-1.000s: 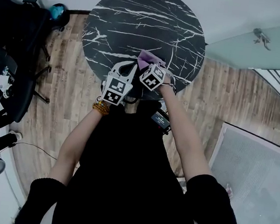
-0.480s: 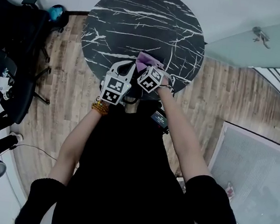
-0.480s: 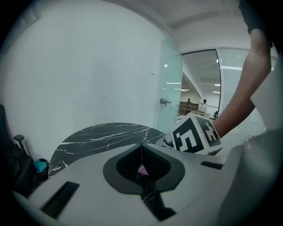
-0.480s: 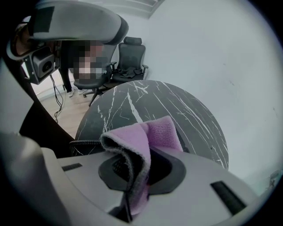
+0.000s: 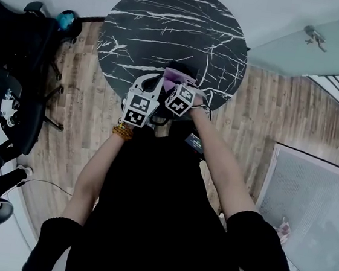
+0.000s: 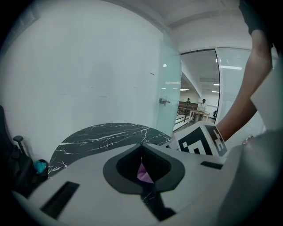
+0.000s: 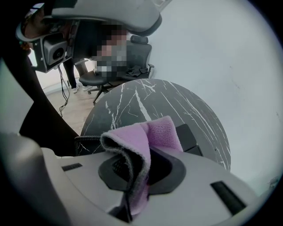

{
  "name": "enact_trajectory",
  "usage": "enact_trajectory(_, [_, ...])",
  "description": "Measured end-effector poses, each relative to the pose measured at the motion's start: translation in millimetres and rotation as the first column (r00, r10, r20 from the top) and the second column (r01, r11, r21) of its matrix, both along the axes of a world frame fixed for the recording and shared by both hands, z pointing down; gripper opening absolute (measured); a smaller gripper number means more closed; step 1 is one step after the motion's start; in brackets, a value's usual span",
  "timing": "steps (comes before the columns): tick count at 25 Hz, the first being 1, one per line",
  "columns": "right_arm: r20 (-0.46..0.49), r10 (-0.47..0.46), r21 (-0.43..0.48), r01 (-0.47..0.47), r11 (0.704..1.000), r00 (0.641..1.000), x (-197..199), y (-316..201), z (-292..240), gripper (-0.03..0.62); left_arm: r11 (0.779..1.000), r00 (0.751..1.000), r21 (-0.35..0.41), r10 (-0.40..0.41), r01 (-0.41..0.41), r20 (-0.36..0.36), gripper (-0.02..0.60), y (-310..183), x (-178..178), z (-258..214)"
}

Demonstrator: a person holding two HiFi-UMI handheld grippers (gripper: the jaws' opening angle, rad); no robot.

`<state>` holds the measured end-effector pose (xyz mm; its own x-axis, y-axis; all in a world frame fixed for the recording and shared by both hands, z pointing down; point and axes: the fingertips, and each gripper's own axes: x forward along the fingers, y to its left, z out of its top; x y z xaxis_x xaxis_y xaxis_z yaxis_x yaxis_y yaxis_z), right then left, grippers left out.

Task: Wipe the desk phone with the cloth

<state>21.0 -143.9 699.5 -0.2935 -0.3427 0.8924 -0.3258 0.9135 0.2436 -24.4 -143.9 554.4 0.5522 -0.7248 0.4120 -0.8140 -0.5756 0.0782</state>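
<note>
My right gripper (image 5: 174, 82) is shut on a purple cloth (image 5: 174, 75) at the near edge of the round black marble table (image 5: 170, 22). In the right gripper view the cloth (image 7: 141, 141) folds over my right gripper (image 7: 143, 152) and hides most of the black desk phone (image 7: 192, 139) lying just past it. The phone's coiled cord (image 7: 88, 142) shows at the left. My left gripper (image 5: 153, 82) sits close beside the right one, jaws shut and empty. In the left gripper view a sliver of cloth (image 6: 142, 173) shows behind the left gripper (image 6: 141, 148).
Black office chairs (image 5: 20, 54) stand on the wood floor left of the table; another chair (image 7: 132, 57) shows past the table's far side. A glass partition (image 6: 170, 88) rises behind the table. A grey panel (image 5: 307, 208) lies at the right.
My right gripper and the cloth have shifted slightly left and toward me. The left gripper has barely moved.
</note>
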Motion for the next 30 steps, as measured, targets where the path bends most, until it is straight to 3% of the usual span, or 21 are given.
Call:
enact_trajectory(23, [0.011, -0.02, -0.054, 0.02, 0.998, 1.0, -9.5, 38.5, 15.5, 0.058, 1.0, 1.0, -0.009, 0.008, -0.008, 0.005, 0.014, 4.7, -3.6, 9.4])
enact_trajectory(30, [0.015, -0.022, -0.107, 0.023, 0.994, 1.0, -10.8, 53.0, 23.8, 0.058, 1.0, 1.0, -0.009, 0.005, -0.005, -0.001, 0.014, 4.4, -3.6, 7.6])
